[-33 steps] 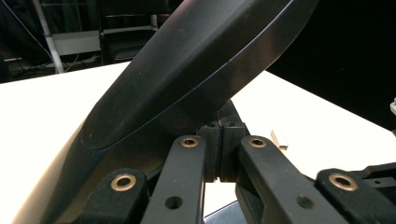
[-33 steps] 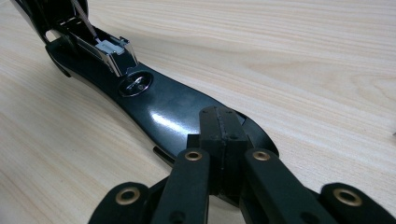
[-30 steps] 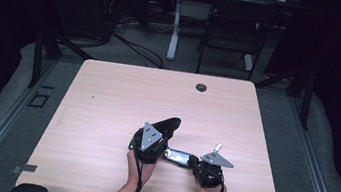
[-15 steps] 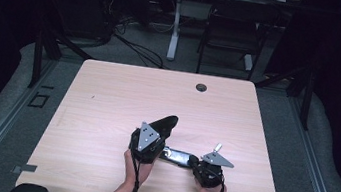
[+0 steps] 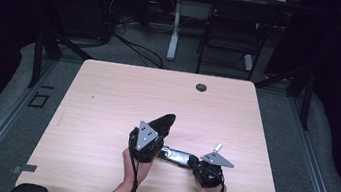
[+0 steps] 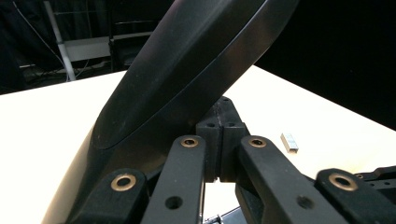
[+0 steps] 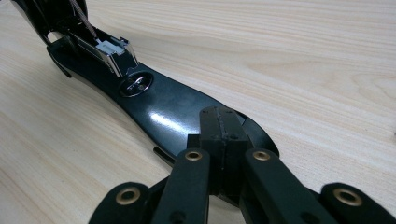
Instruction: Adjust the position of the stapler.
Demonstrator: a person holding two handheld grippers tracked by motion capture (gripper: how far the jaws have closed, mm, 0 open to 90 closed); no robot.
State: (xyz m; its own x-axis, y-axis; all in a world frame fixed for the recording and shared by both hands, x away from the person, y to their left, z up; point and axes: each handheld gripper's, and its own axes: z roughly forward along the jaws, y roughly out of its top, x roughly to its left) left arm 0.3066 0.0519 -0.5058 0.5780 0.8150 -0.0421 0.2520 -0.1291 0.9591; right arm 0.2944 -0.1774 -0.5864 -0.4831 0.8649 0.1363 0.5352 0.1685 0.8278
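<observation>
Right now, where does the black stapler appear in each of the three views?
High view: the stapler lies open at the table's low centre, top raised, base flat.
Left gripper view: its raised top crosses from lower left to upper right.
Right gripper view: its flat base runs from centre to upper left.
Shared landmark: the light wooden table.

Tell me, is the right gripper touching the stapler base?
Touching. In the right gripper view the right gripper has its shut jaws pressed down on the tip of the black stapler base, which lies flat on the table, with no gap showing between them.
</observation>
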